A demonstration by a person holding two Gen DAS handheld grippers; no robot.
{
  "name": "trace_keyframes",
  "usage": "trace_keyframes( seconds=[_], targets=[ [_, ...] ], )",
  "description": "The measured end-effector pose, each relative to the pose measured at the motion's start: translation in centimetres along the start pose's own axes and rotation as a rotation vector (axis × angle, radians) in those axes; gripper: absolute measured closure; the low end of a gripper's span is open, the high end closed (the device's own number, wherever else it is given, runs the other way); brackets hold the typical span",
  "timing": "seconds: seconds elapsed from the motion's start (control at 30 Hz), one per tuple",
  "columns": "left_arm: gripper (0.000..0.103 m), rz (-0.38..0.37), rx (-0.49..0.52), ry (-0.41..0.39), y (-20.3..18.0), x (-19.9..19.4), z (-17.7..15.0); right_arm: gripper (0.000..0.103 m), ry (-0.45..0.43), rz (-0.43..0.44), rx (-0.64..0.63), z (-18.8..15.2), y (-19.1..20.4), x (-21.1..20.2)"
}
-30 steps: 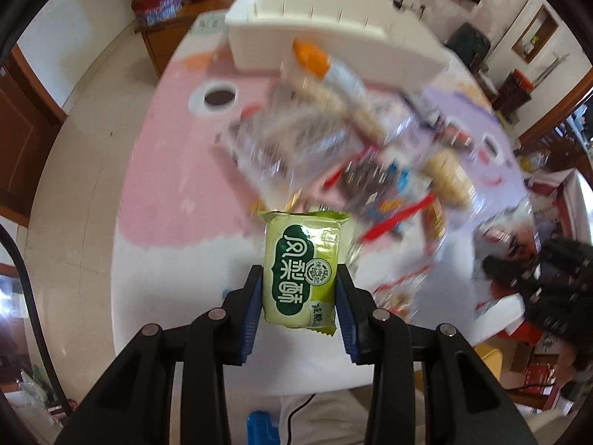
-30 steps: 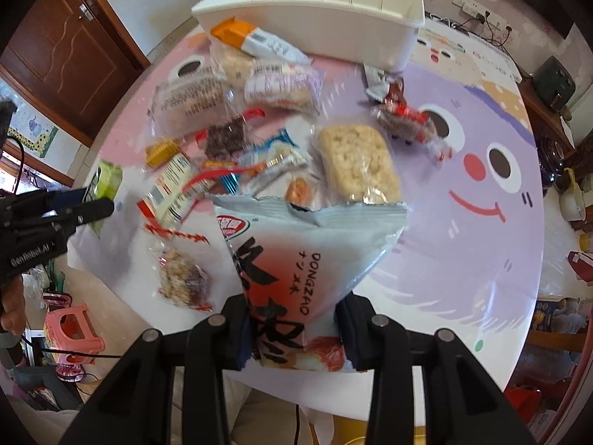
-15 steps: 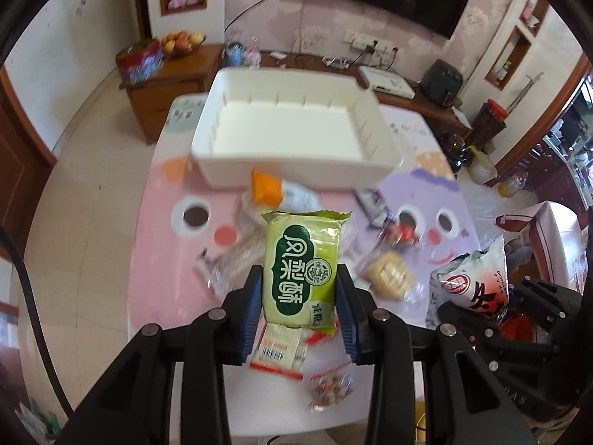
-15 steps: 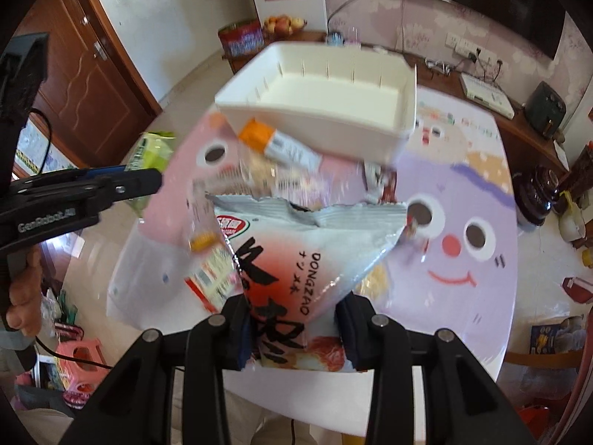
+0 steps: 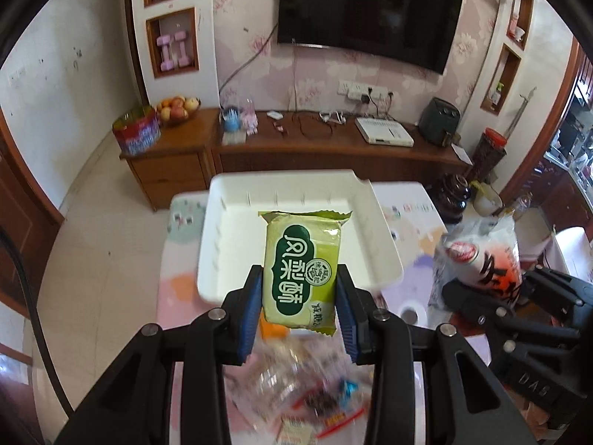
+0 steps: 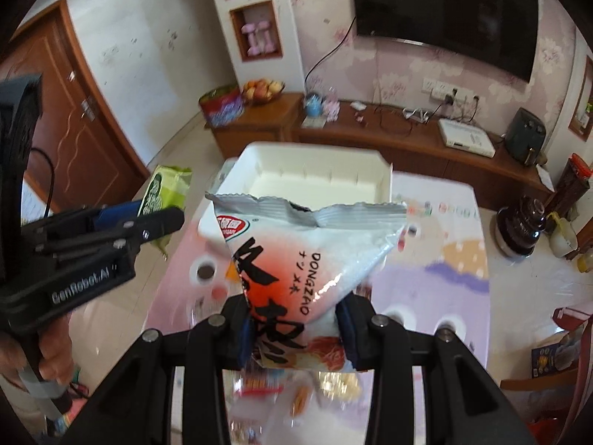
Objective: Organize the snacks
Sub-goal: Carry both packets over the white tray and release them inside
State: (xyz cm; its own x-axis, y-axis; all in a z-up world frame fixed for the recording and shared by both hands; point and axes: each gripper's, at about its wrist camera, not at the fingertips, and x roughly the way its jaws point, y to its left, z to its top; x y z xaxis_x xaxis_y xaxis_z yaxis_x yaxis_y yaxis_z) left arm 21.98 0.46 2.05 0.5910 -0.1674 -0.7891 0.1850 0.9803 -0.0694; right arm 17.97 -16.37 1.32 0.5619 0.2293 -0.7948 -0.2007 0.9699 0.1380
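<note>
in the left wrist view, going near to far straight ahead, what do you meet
left gripper → green snack pack clamped in it → white bin on the table → wooden sideboard → wall-mounted tv

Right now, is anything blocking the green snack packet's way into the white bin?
Nothing visible does. The left gripper holds the green snack packet in front of the white bin, whose top is open and visible floor bare. The white snack bag is off to the right.
</note>
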Motion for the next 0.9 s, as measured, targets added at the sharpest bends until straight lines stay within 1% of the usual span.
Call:
trace_keyframes(
  seconds=[0.13,0.23,0.43,0.5,0.63,0.73,0.9],
  targets=[
    [0.067,0.025,0.003,-0.03,0.6,1.5,3.3,0.065,-0.058,-0.037,0.036,4.4,-1.1,1.3],
    [0.067,0.047,0.008,-0.047,0.9,3.1,5.3,0.065,-0.078,-0.05,0.064,6.6,-1.8,2.7],
    [0.067,0.061,-0.005,-0.018,1.8,8.0,7.7,0.065,-0.057,-0.074,0.139,9.6,-3.5,7.3],
    [0.067,0.077,0.003,-0.003,2.0,9.9,8.0,0.065,-0.036,-0.076,0.163,10.0,-4.1,9.2],
    [0.067,0.08,0.006,0.046,2.3,13.8,8.3,0.065,0.01,-0.086,0.191,9.7,-4.9,12.7],
    [0.067,0.08,0.007,0.073,2.4,16.0,8.2,0.065,0.039,-0.097,0.21,9.5,-5.4,14.8],
    [0.067,0.066,0.011,0.109,2.2,19.1,8.2,0.065,0.071,-0.112,0.231,9.3,-6.0,17.1]
  ],
)
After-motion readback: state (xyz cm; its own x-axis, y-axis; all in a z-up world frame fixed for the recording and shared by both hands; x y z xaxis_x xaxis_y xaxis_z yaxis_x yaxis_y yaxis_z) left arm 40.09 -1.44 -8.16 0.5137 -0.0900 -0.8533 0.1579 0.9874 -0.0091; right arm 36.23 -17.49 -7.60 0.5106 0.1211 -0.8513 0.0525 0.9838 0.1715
